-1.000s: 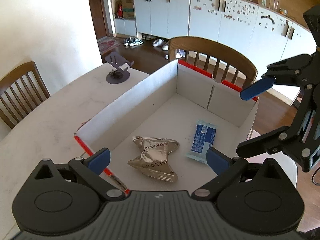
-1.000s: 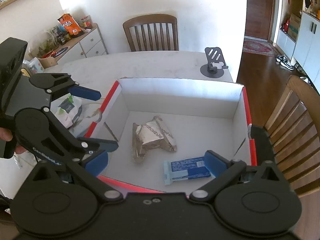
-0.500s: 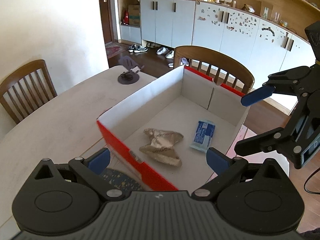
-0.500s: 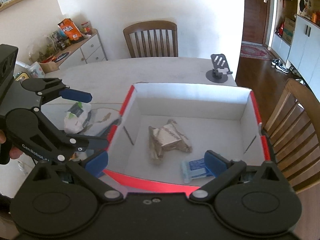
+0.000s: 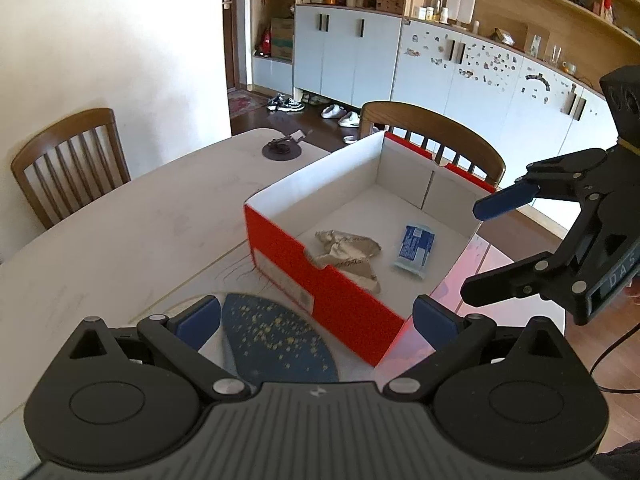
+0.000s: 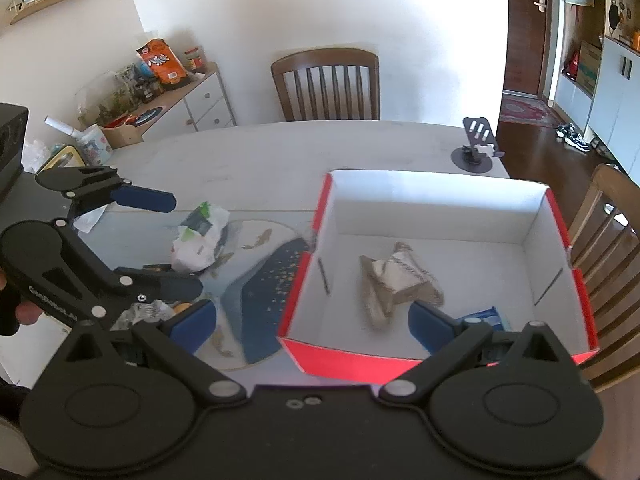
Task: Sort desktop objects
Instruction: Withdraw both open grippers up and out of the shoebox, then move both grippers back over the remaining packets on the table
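Both grippers, left [image 5: 316, 316] and right [image 6: 312, 320], have fingers wide open, holding nothing. The white crumpled bag [image 6: 199, 242] lies on the desk [image 6: 260, 160], left of the red box [image 6: 348, 364]. It looks light and soft; pinching a raised fold seems best.

Wooden chair [image 6: 326, 82] behind table; phone stand [image 6: 476, 148] at table corner; shoes [image 5: 286, 103] on floor.
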